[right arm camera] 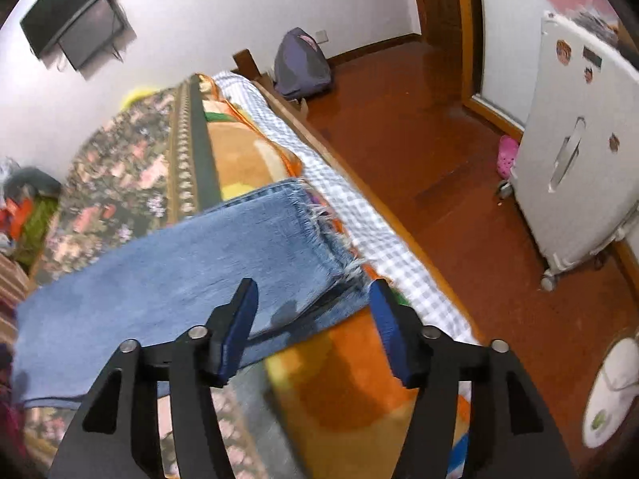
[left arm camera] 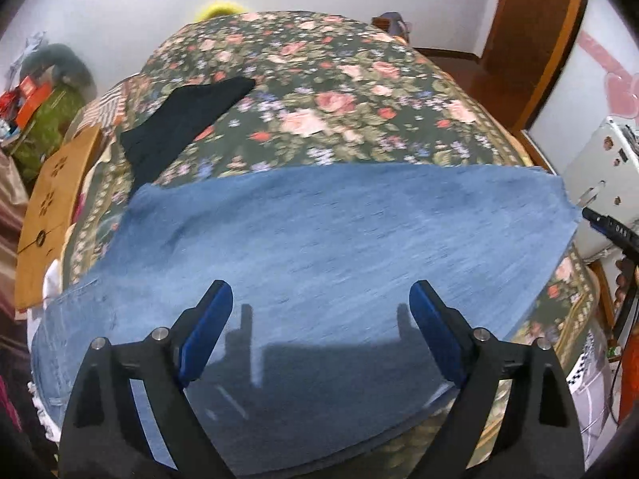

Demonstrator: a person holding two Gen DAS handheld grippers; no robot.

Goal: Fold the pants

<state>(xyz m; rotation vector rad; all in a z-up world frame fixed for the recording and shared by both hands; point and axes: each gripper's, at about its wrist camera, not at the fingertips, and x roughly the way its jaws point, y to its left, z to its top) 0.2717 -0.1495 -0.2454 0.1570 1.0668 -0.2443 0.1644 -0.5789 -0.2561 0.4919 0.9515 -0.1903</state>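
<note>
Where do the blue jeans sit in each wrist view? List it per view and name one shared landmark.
Left wrist: blue jeans span the lower middle, under the open left gripper.
Right wrist: jeans lie centre-left, frayed hem by the open right gripper.
Shared landmark: floral bedspread.

**Bedroom surroundings**

A floral bedspread [left arm camera: 327,92] covers the bed, with a black garment [left arm camera: 187,119] lying on it near its left side. An orange patterned blanket [right arm camera: 247,159] and a checked sheet [right arm camera: 359,215] run along the bed's edge. A purple backpack [right arm camera: 301,64] sits on the red-brown floor [right arm camera: 419,127] by the wall. A white fridge [right arm camera: 579,139] stands at right, a pink shoe [right arm camera: 506,155] beside it. A dark television [right arm camera: 76,12] hangs on the white wall.
</note>
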